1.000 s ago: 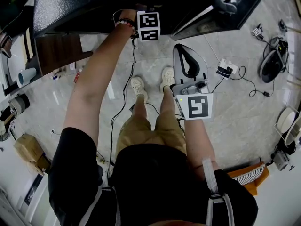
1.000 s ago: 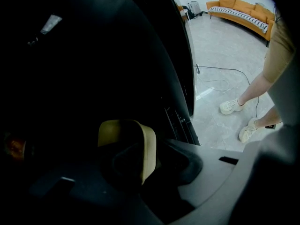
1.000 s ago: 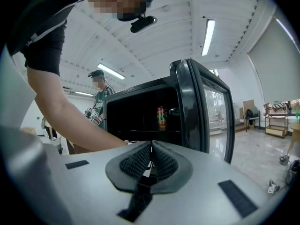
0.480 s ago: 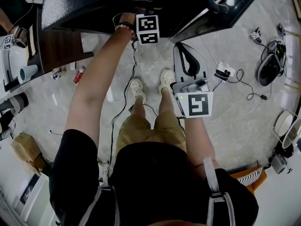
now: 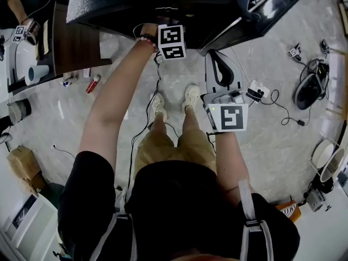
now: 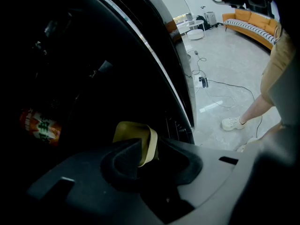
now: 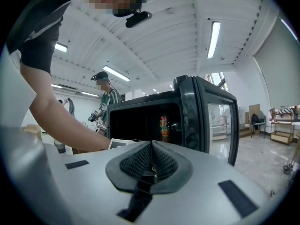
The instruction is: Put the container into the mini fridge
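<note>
The black mini fridge (image 5: 136,1) stands in front of me with its door (image 5: 272,7) swung open to the right. My left gripper (image 6: 140,146) reaches into the dark opening, shut on a pale yellow container (image 6: 133,135); in the head view only its marker cube (image 5: 171,41) shows at the fridge's front edge. An orange can (image 6: 40,125) stands deeper inside the fridge. My right gripper (image 5: 220,72) hangs lower, above the floor by the open door, its jaws shut together with nothing in them. From the right gripper view the fridge (image 7: 140,121) and the can (image 7: 163,125) are seen from the front.
A brown desk (image 5: 73,42) with a cup (image 5: 32,72) stands to the left. On the floor lie a red can (image 5: 93,84), a power strip with cables (image 5: 258,90) and a dark round device (image 5: 305,88). A person (image 7: 107,97) stands beyond the fridge.
The head camera has shifted, so the fridge sits a little differently in the picture. Both grippers keep about the same places relative to the fridge.
</note>
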Demonstrator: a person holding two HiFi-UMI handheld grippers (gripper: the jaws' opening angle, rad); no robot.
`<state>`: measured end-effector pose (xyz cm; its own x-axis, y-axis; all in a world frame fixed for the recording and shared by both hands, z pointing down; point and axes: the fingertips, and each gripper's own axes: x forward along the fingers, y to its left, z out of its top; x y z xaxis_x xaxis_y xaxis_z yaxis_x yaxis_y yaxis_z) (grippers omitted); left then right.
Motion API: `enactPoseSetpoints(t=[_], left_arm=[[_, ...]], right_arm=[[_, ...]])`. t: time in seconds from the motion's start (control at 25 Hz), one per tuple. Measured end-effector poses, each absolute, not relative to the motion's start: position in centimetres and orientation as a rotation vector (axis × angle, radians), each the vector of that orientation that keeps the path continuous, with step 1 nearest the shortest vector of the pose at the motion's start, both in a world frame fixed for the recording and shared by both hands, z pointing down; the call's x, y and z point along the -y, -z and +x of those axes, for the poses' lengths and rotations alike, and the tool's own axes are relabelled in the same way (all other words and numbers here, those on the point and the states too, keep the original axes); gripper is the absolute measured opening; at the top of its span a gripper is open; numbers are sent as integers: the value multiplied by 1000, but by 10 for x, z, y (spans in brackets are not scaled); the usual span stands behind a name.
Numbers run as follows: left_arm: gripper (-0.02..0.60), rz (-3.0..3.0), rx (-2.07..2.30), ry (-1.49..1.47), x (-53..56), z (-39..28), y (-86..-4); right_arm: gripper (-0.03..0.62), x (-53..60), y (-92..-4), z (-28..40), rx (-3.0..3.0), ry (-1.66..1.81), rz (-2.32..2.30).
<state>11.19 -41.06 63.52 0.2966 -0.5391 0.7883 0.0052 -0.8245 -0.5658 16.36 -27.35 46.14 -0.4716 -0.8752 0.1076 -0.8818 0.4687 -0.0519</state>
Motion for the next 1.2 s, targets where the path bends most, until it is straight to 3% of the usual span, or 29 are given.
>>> enactPoseSetpoints(t=[0.6,1.2], left_arm=[[118,-2229,-619,1372,357,88,-546],[118,-2424,-788,1036,247,20,-411]], right_arm=[[38,259,-412,140,2638,-70,1561],[37,189,-321,74,2597,97,1617]])
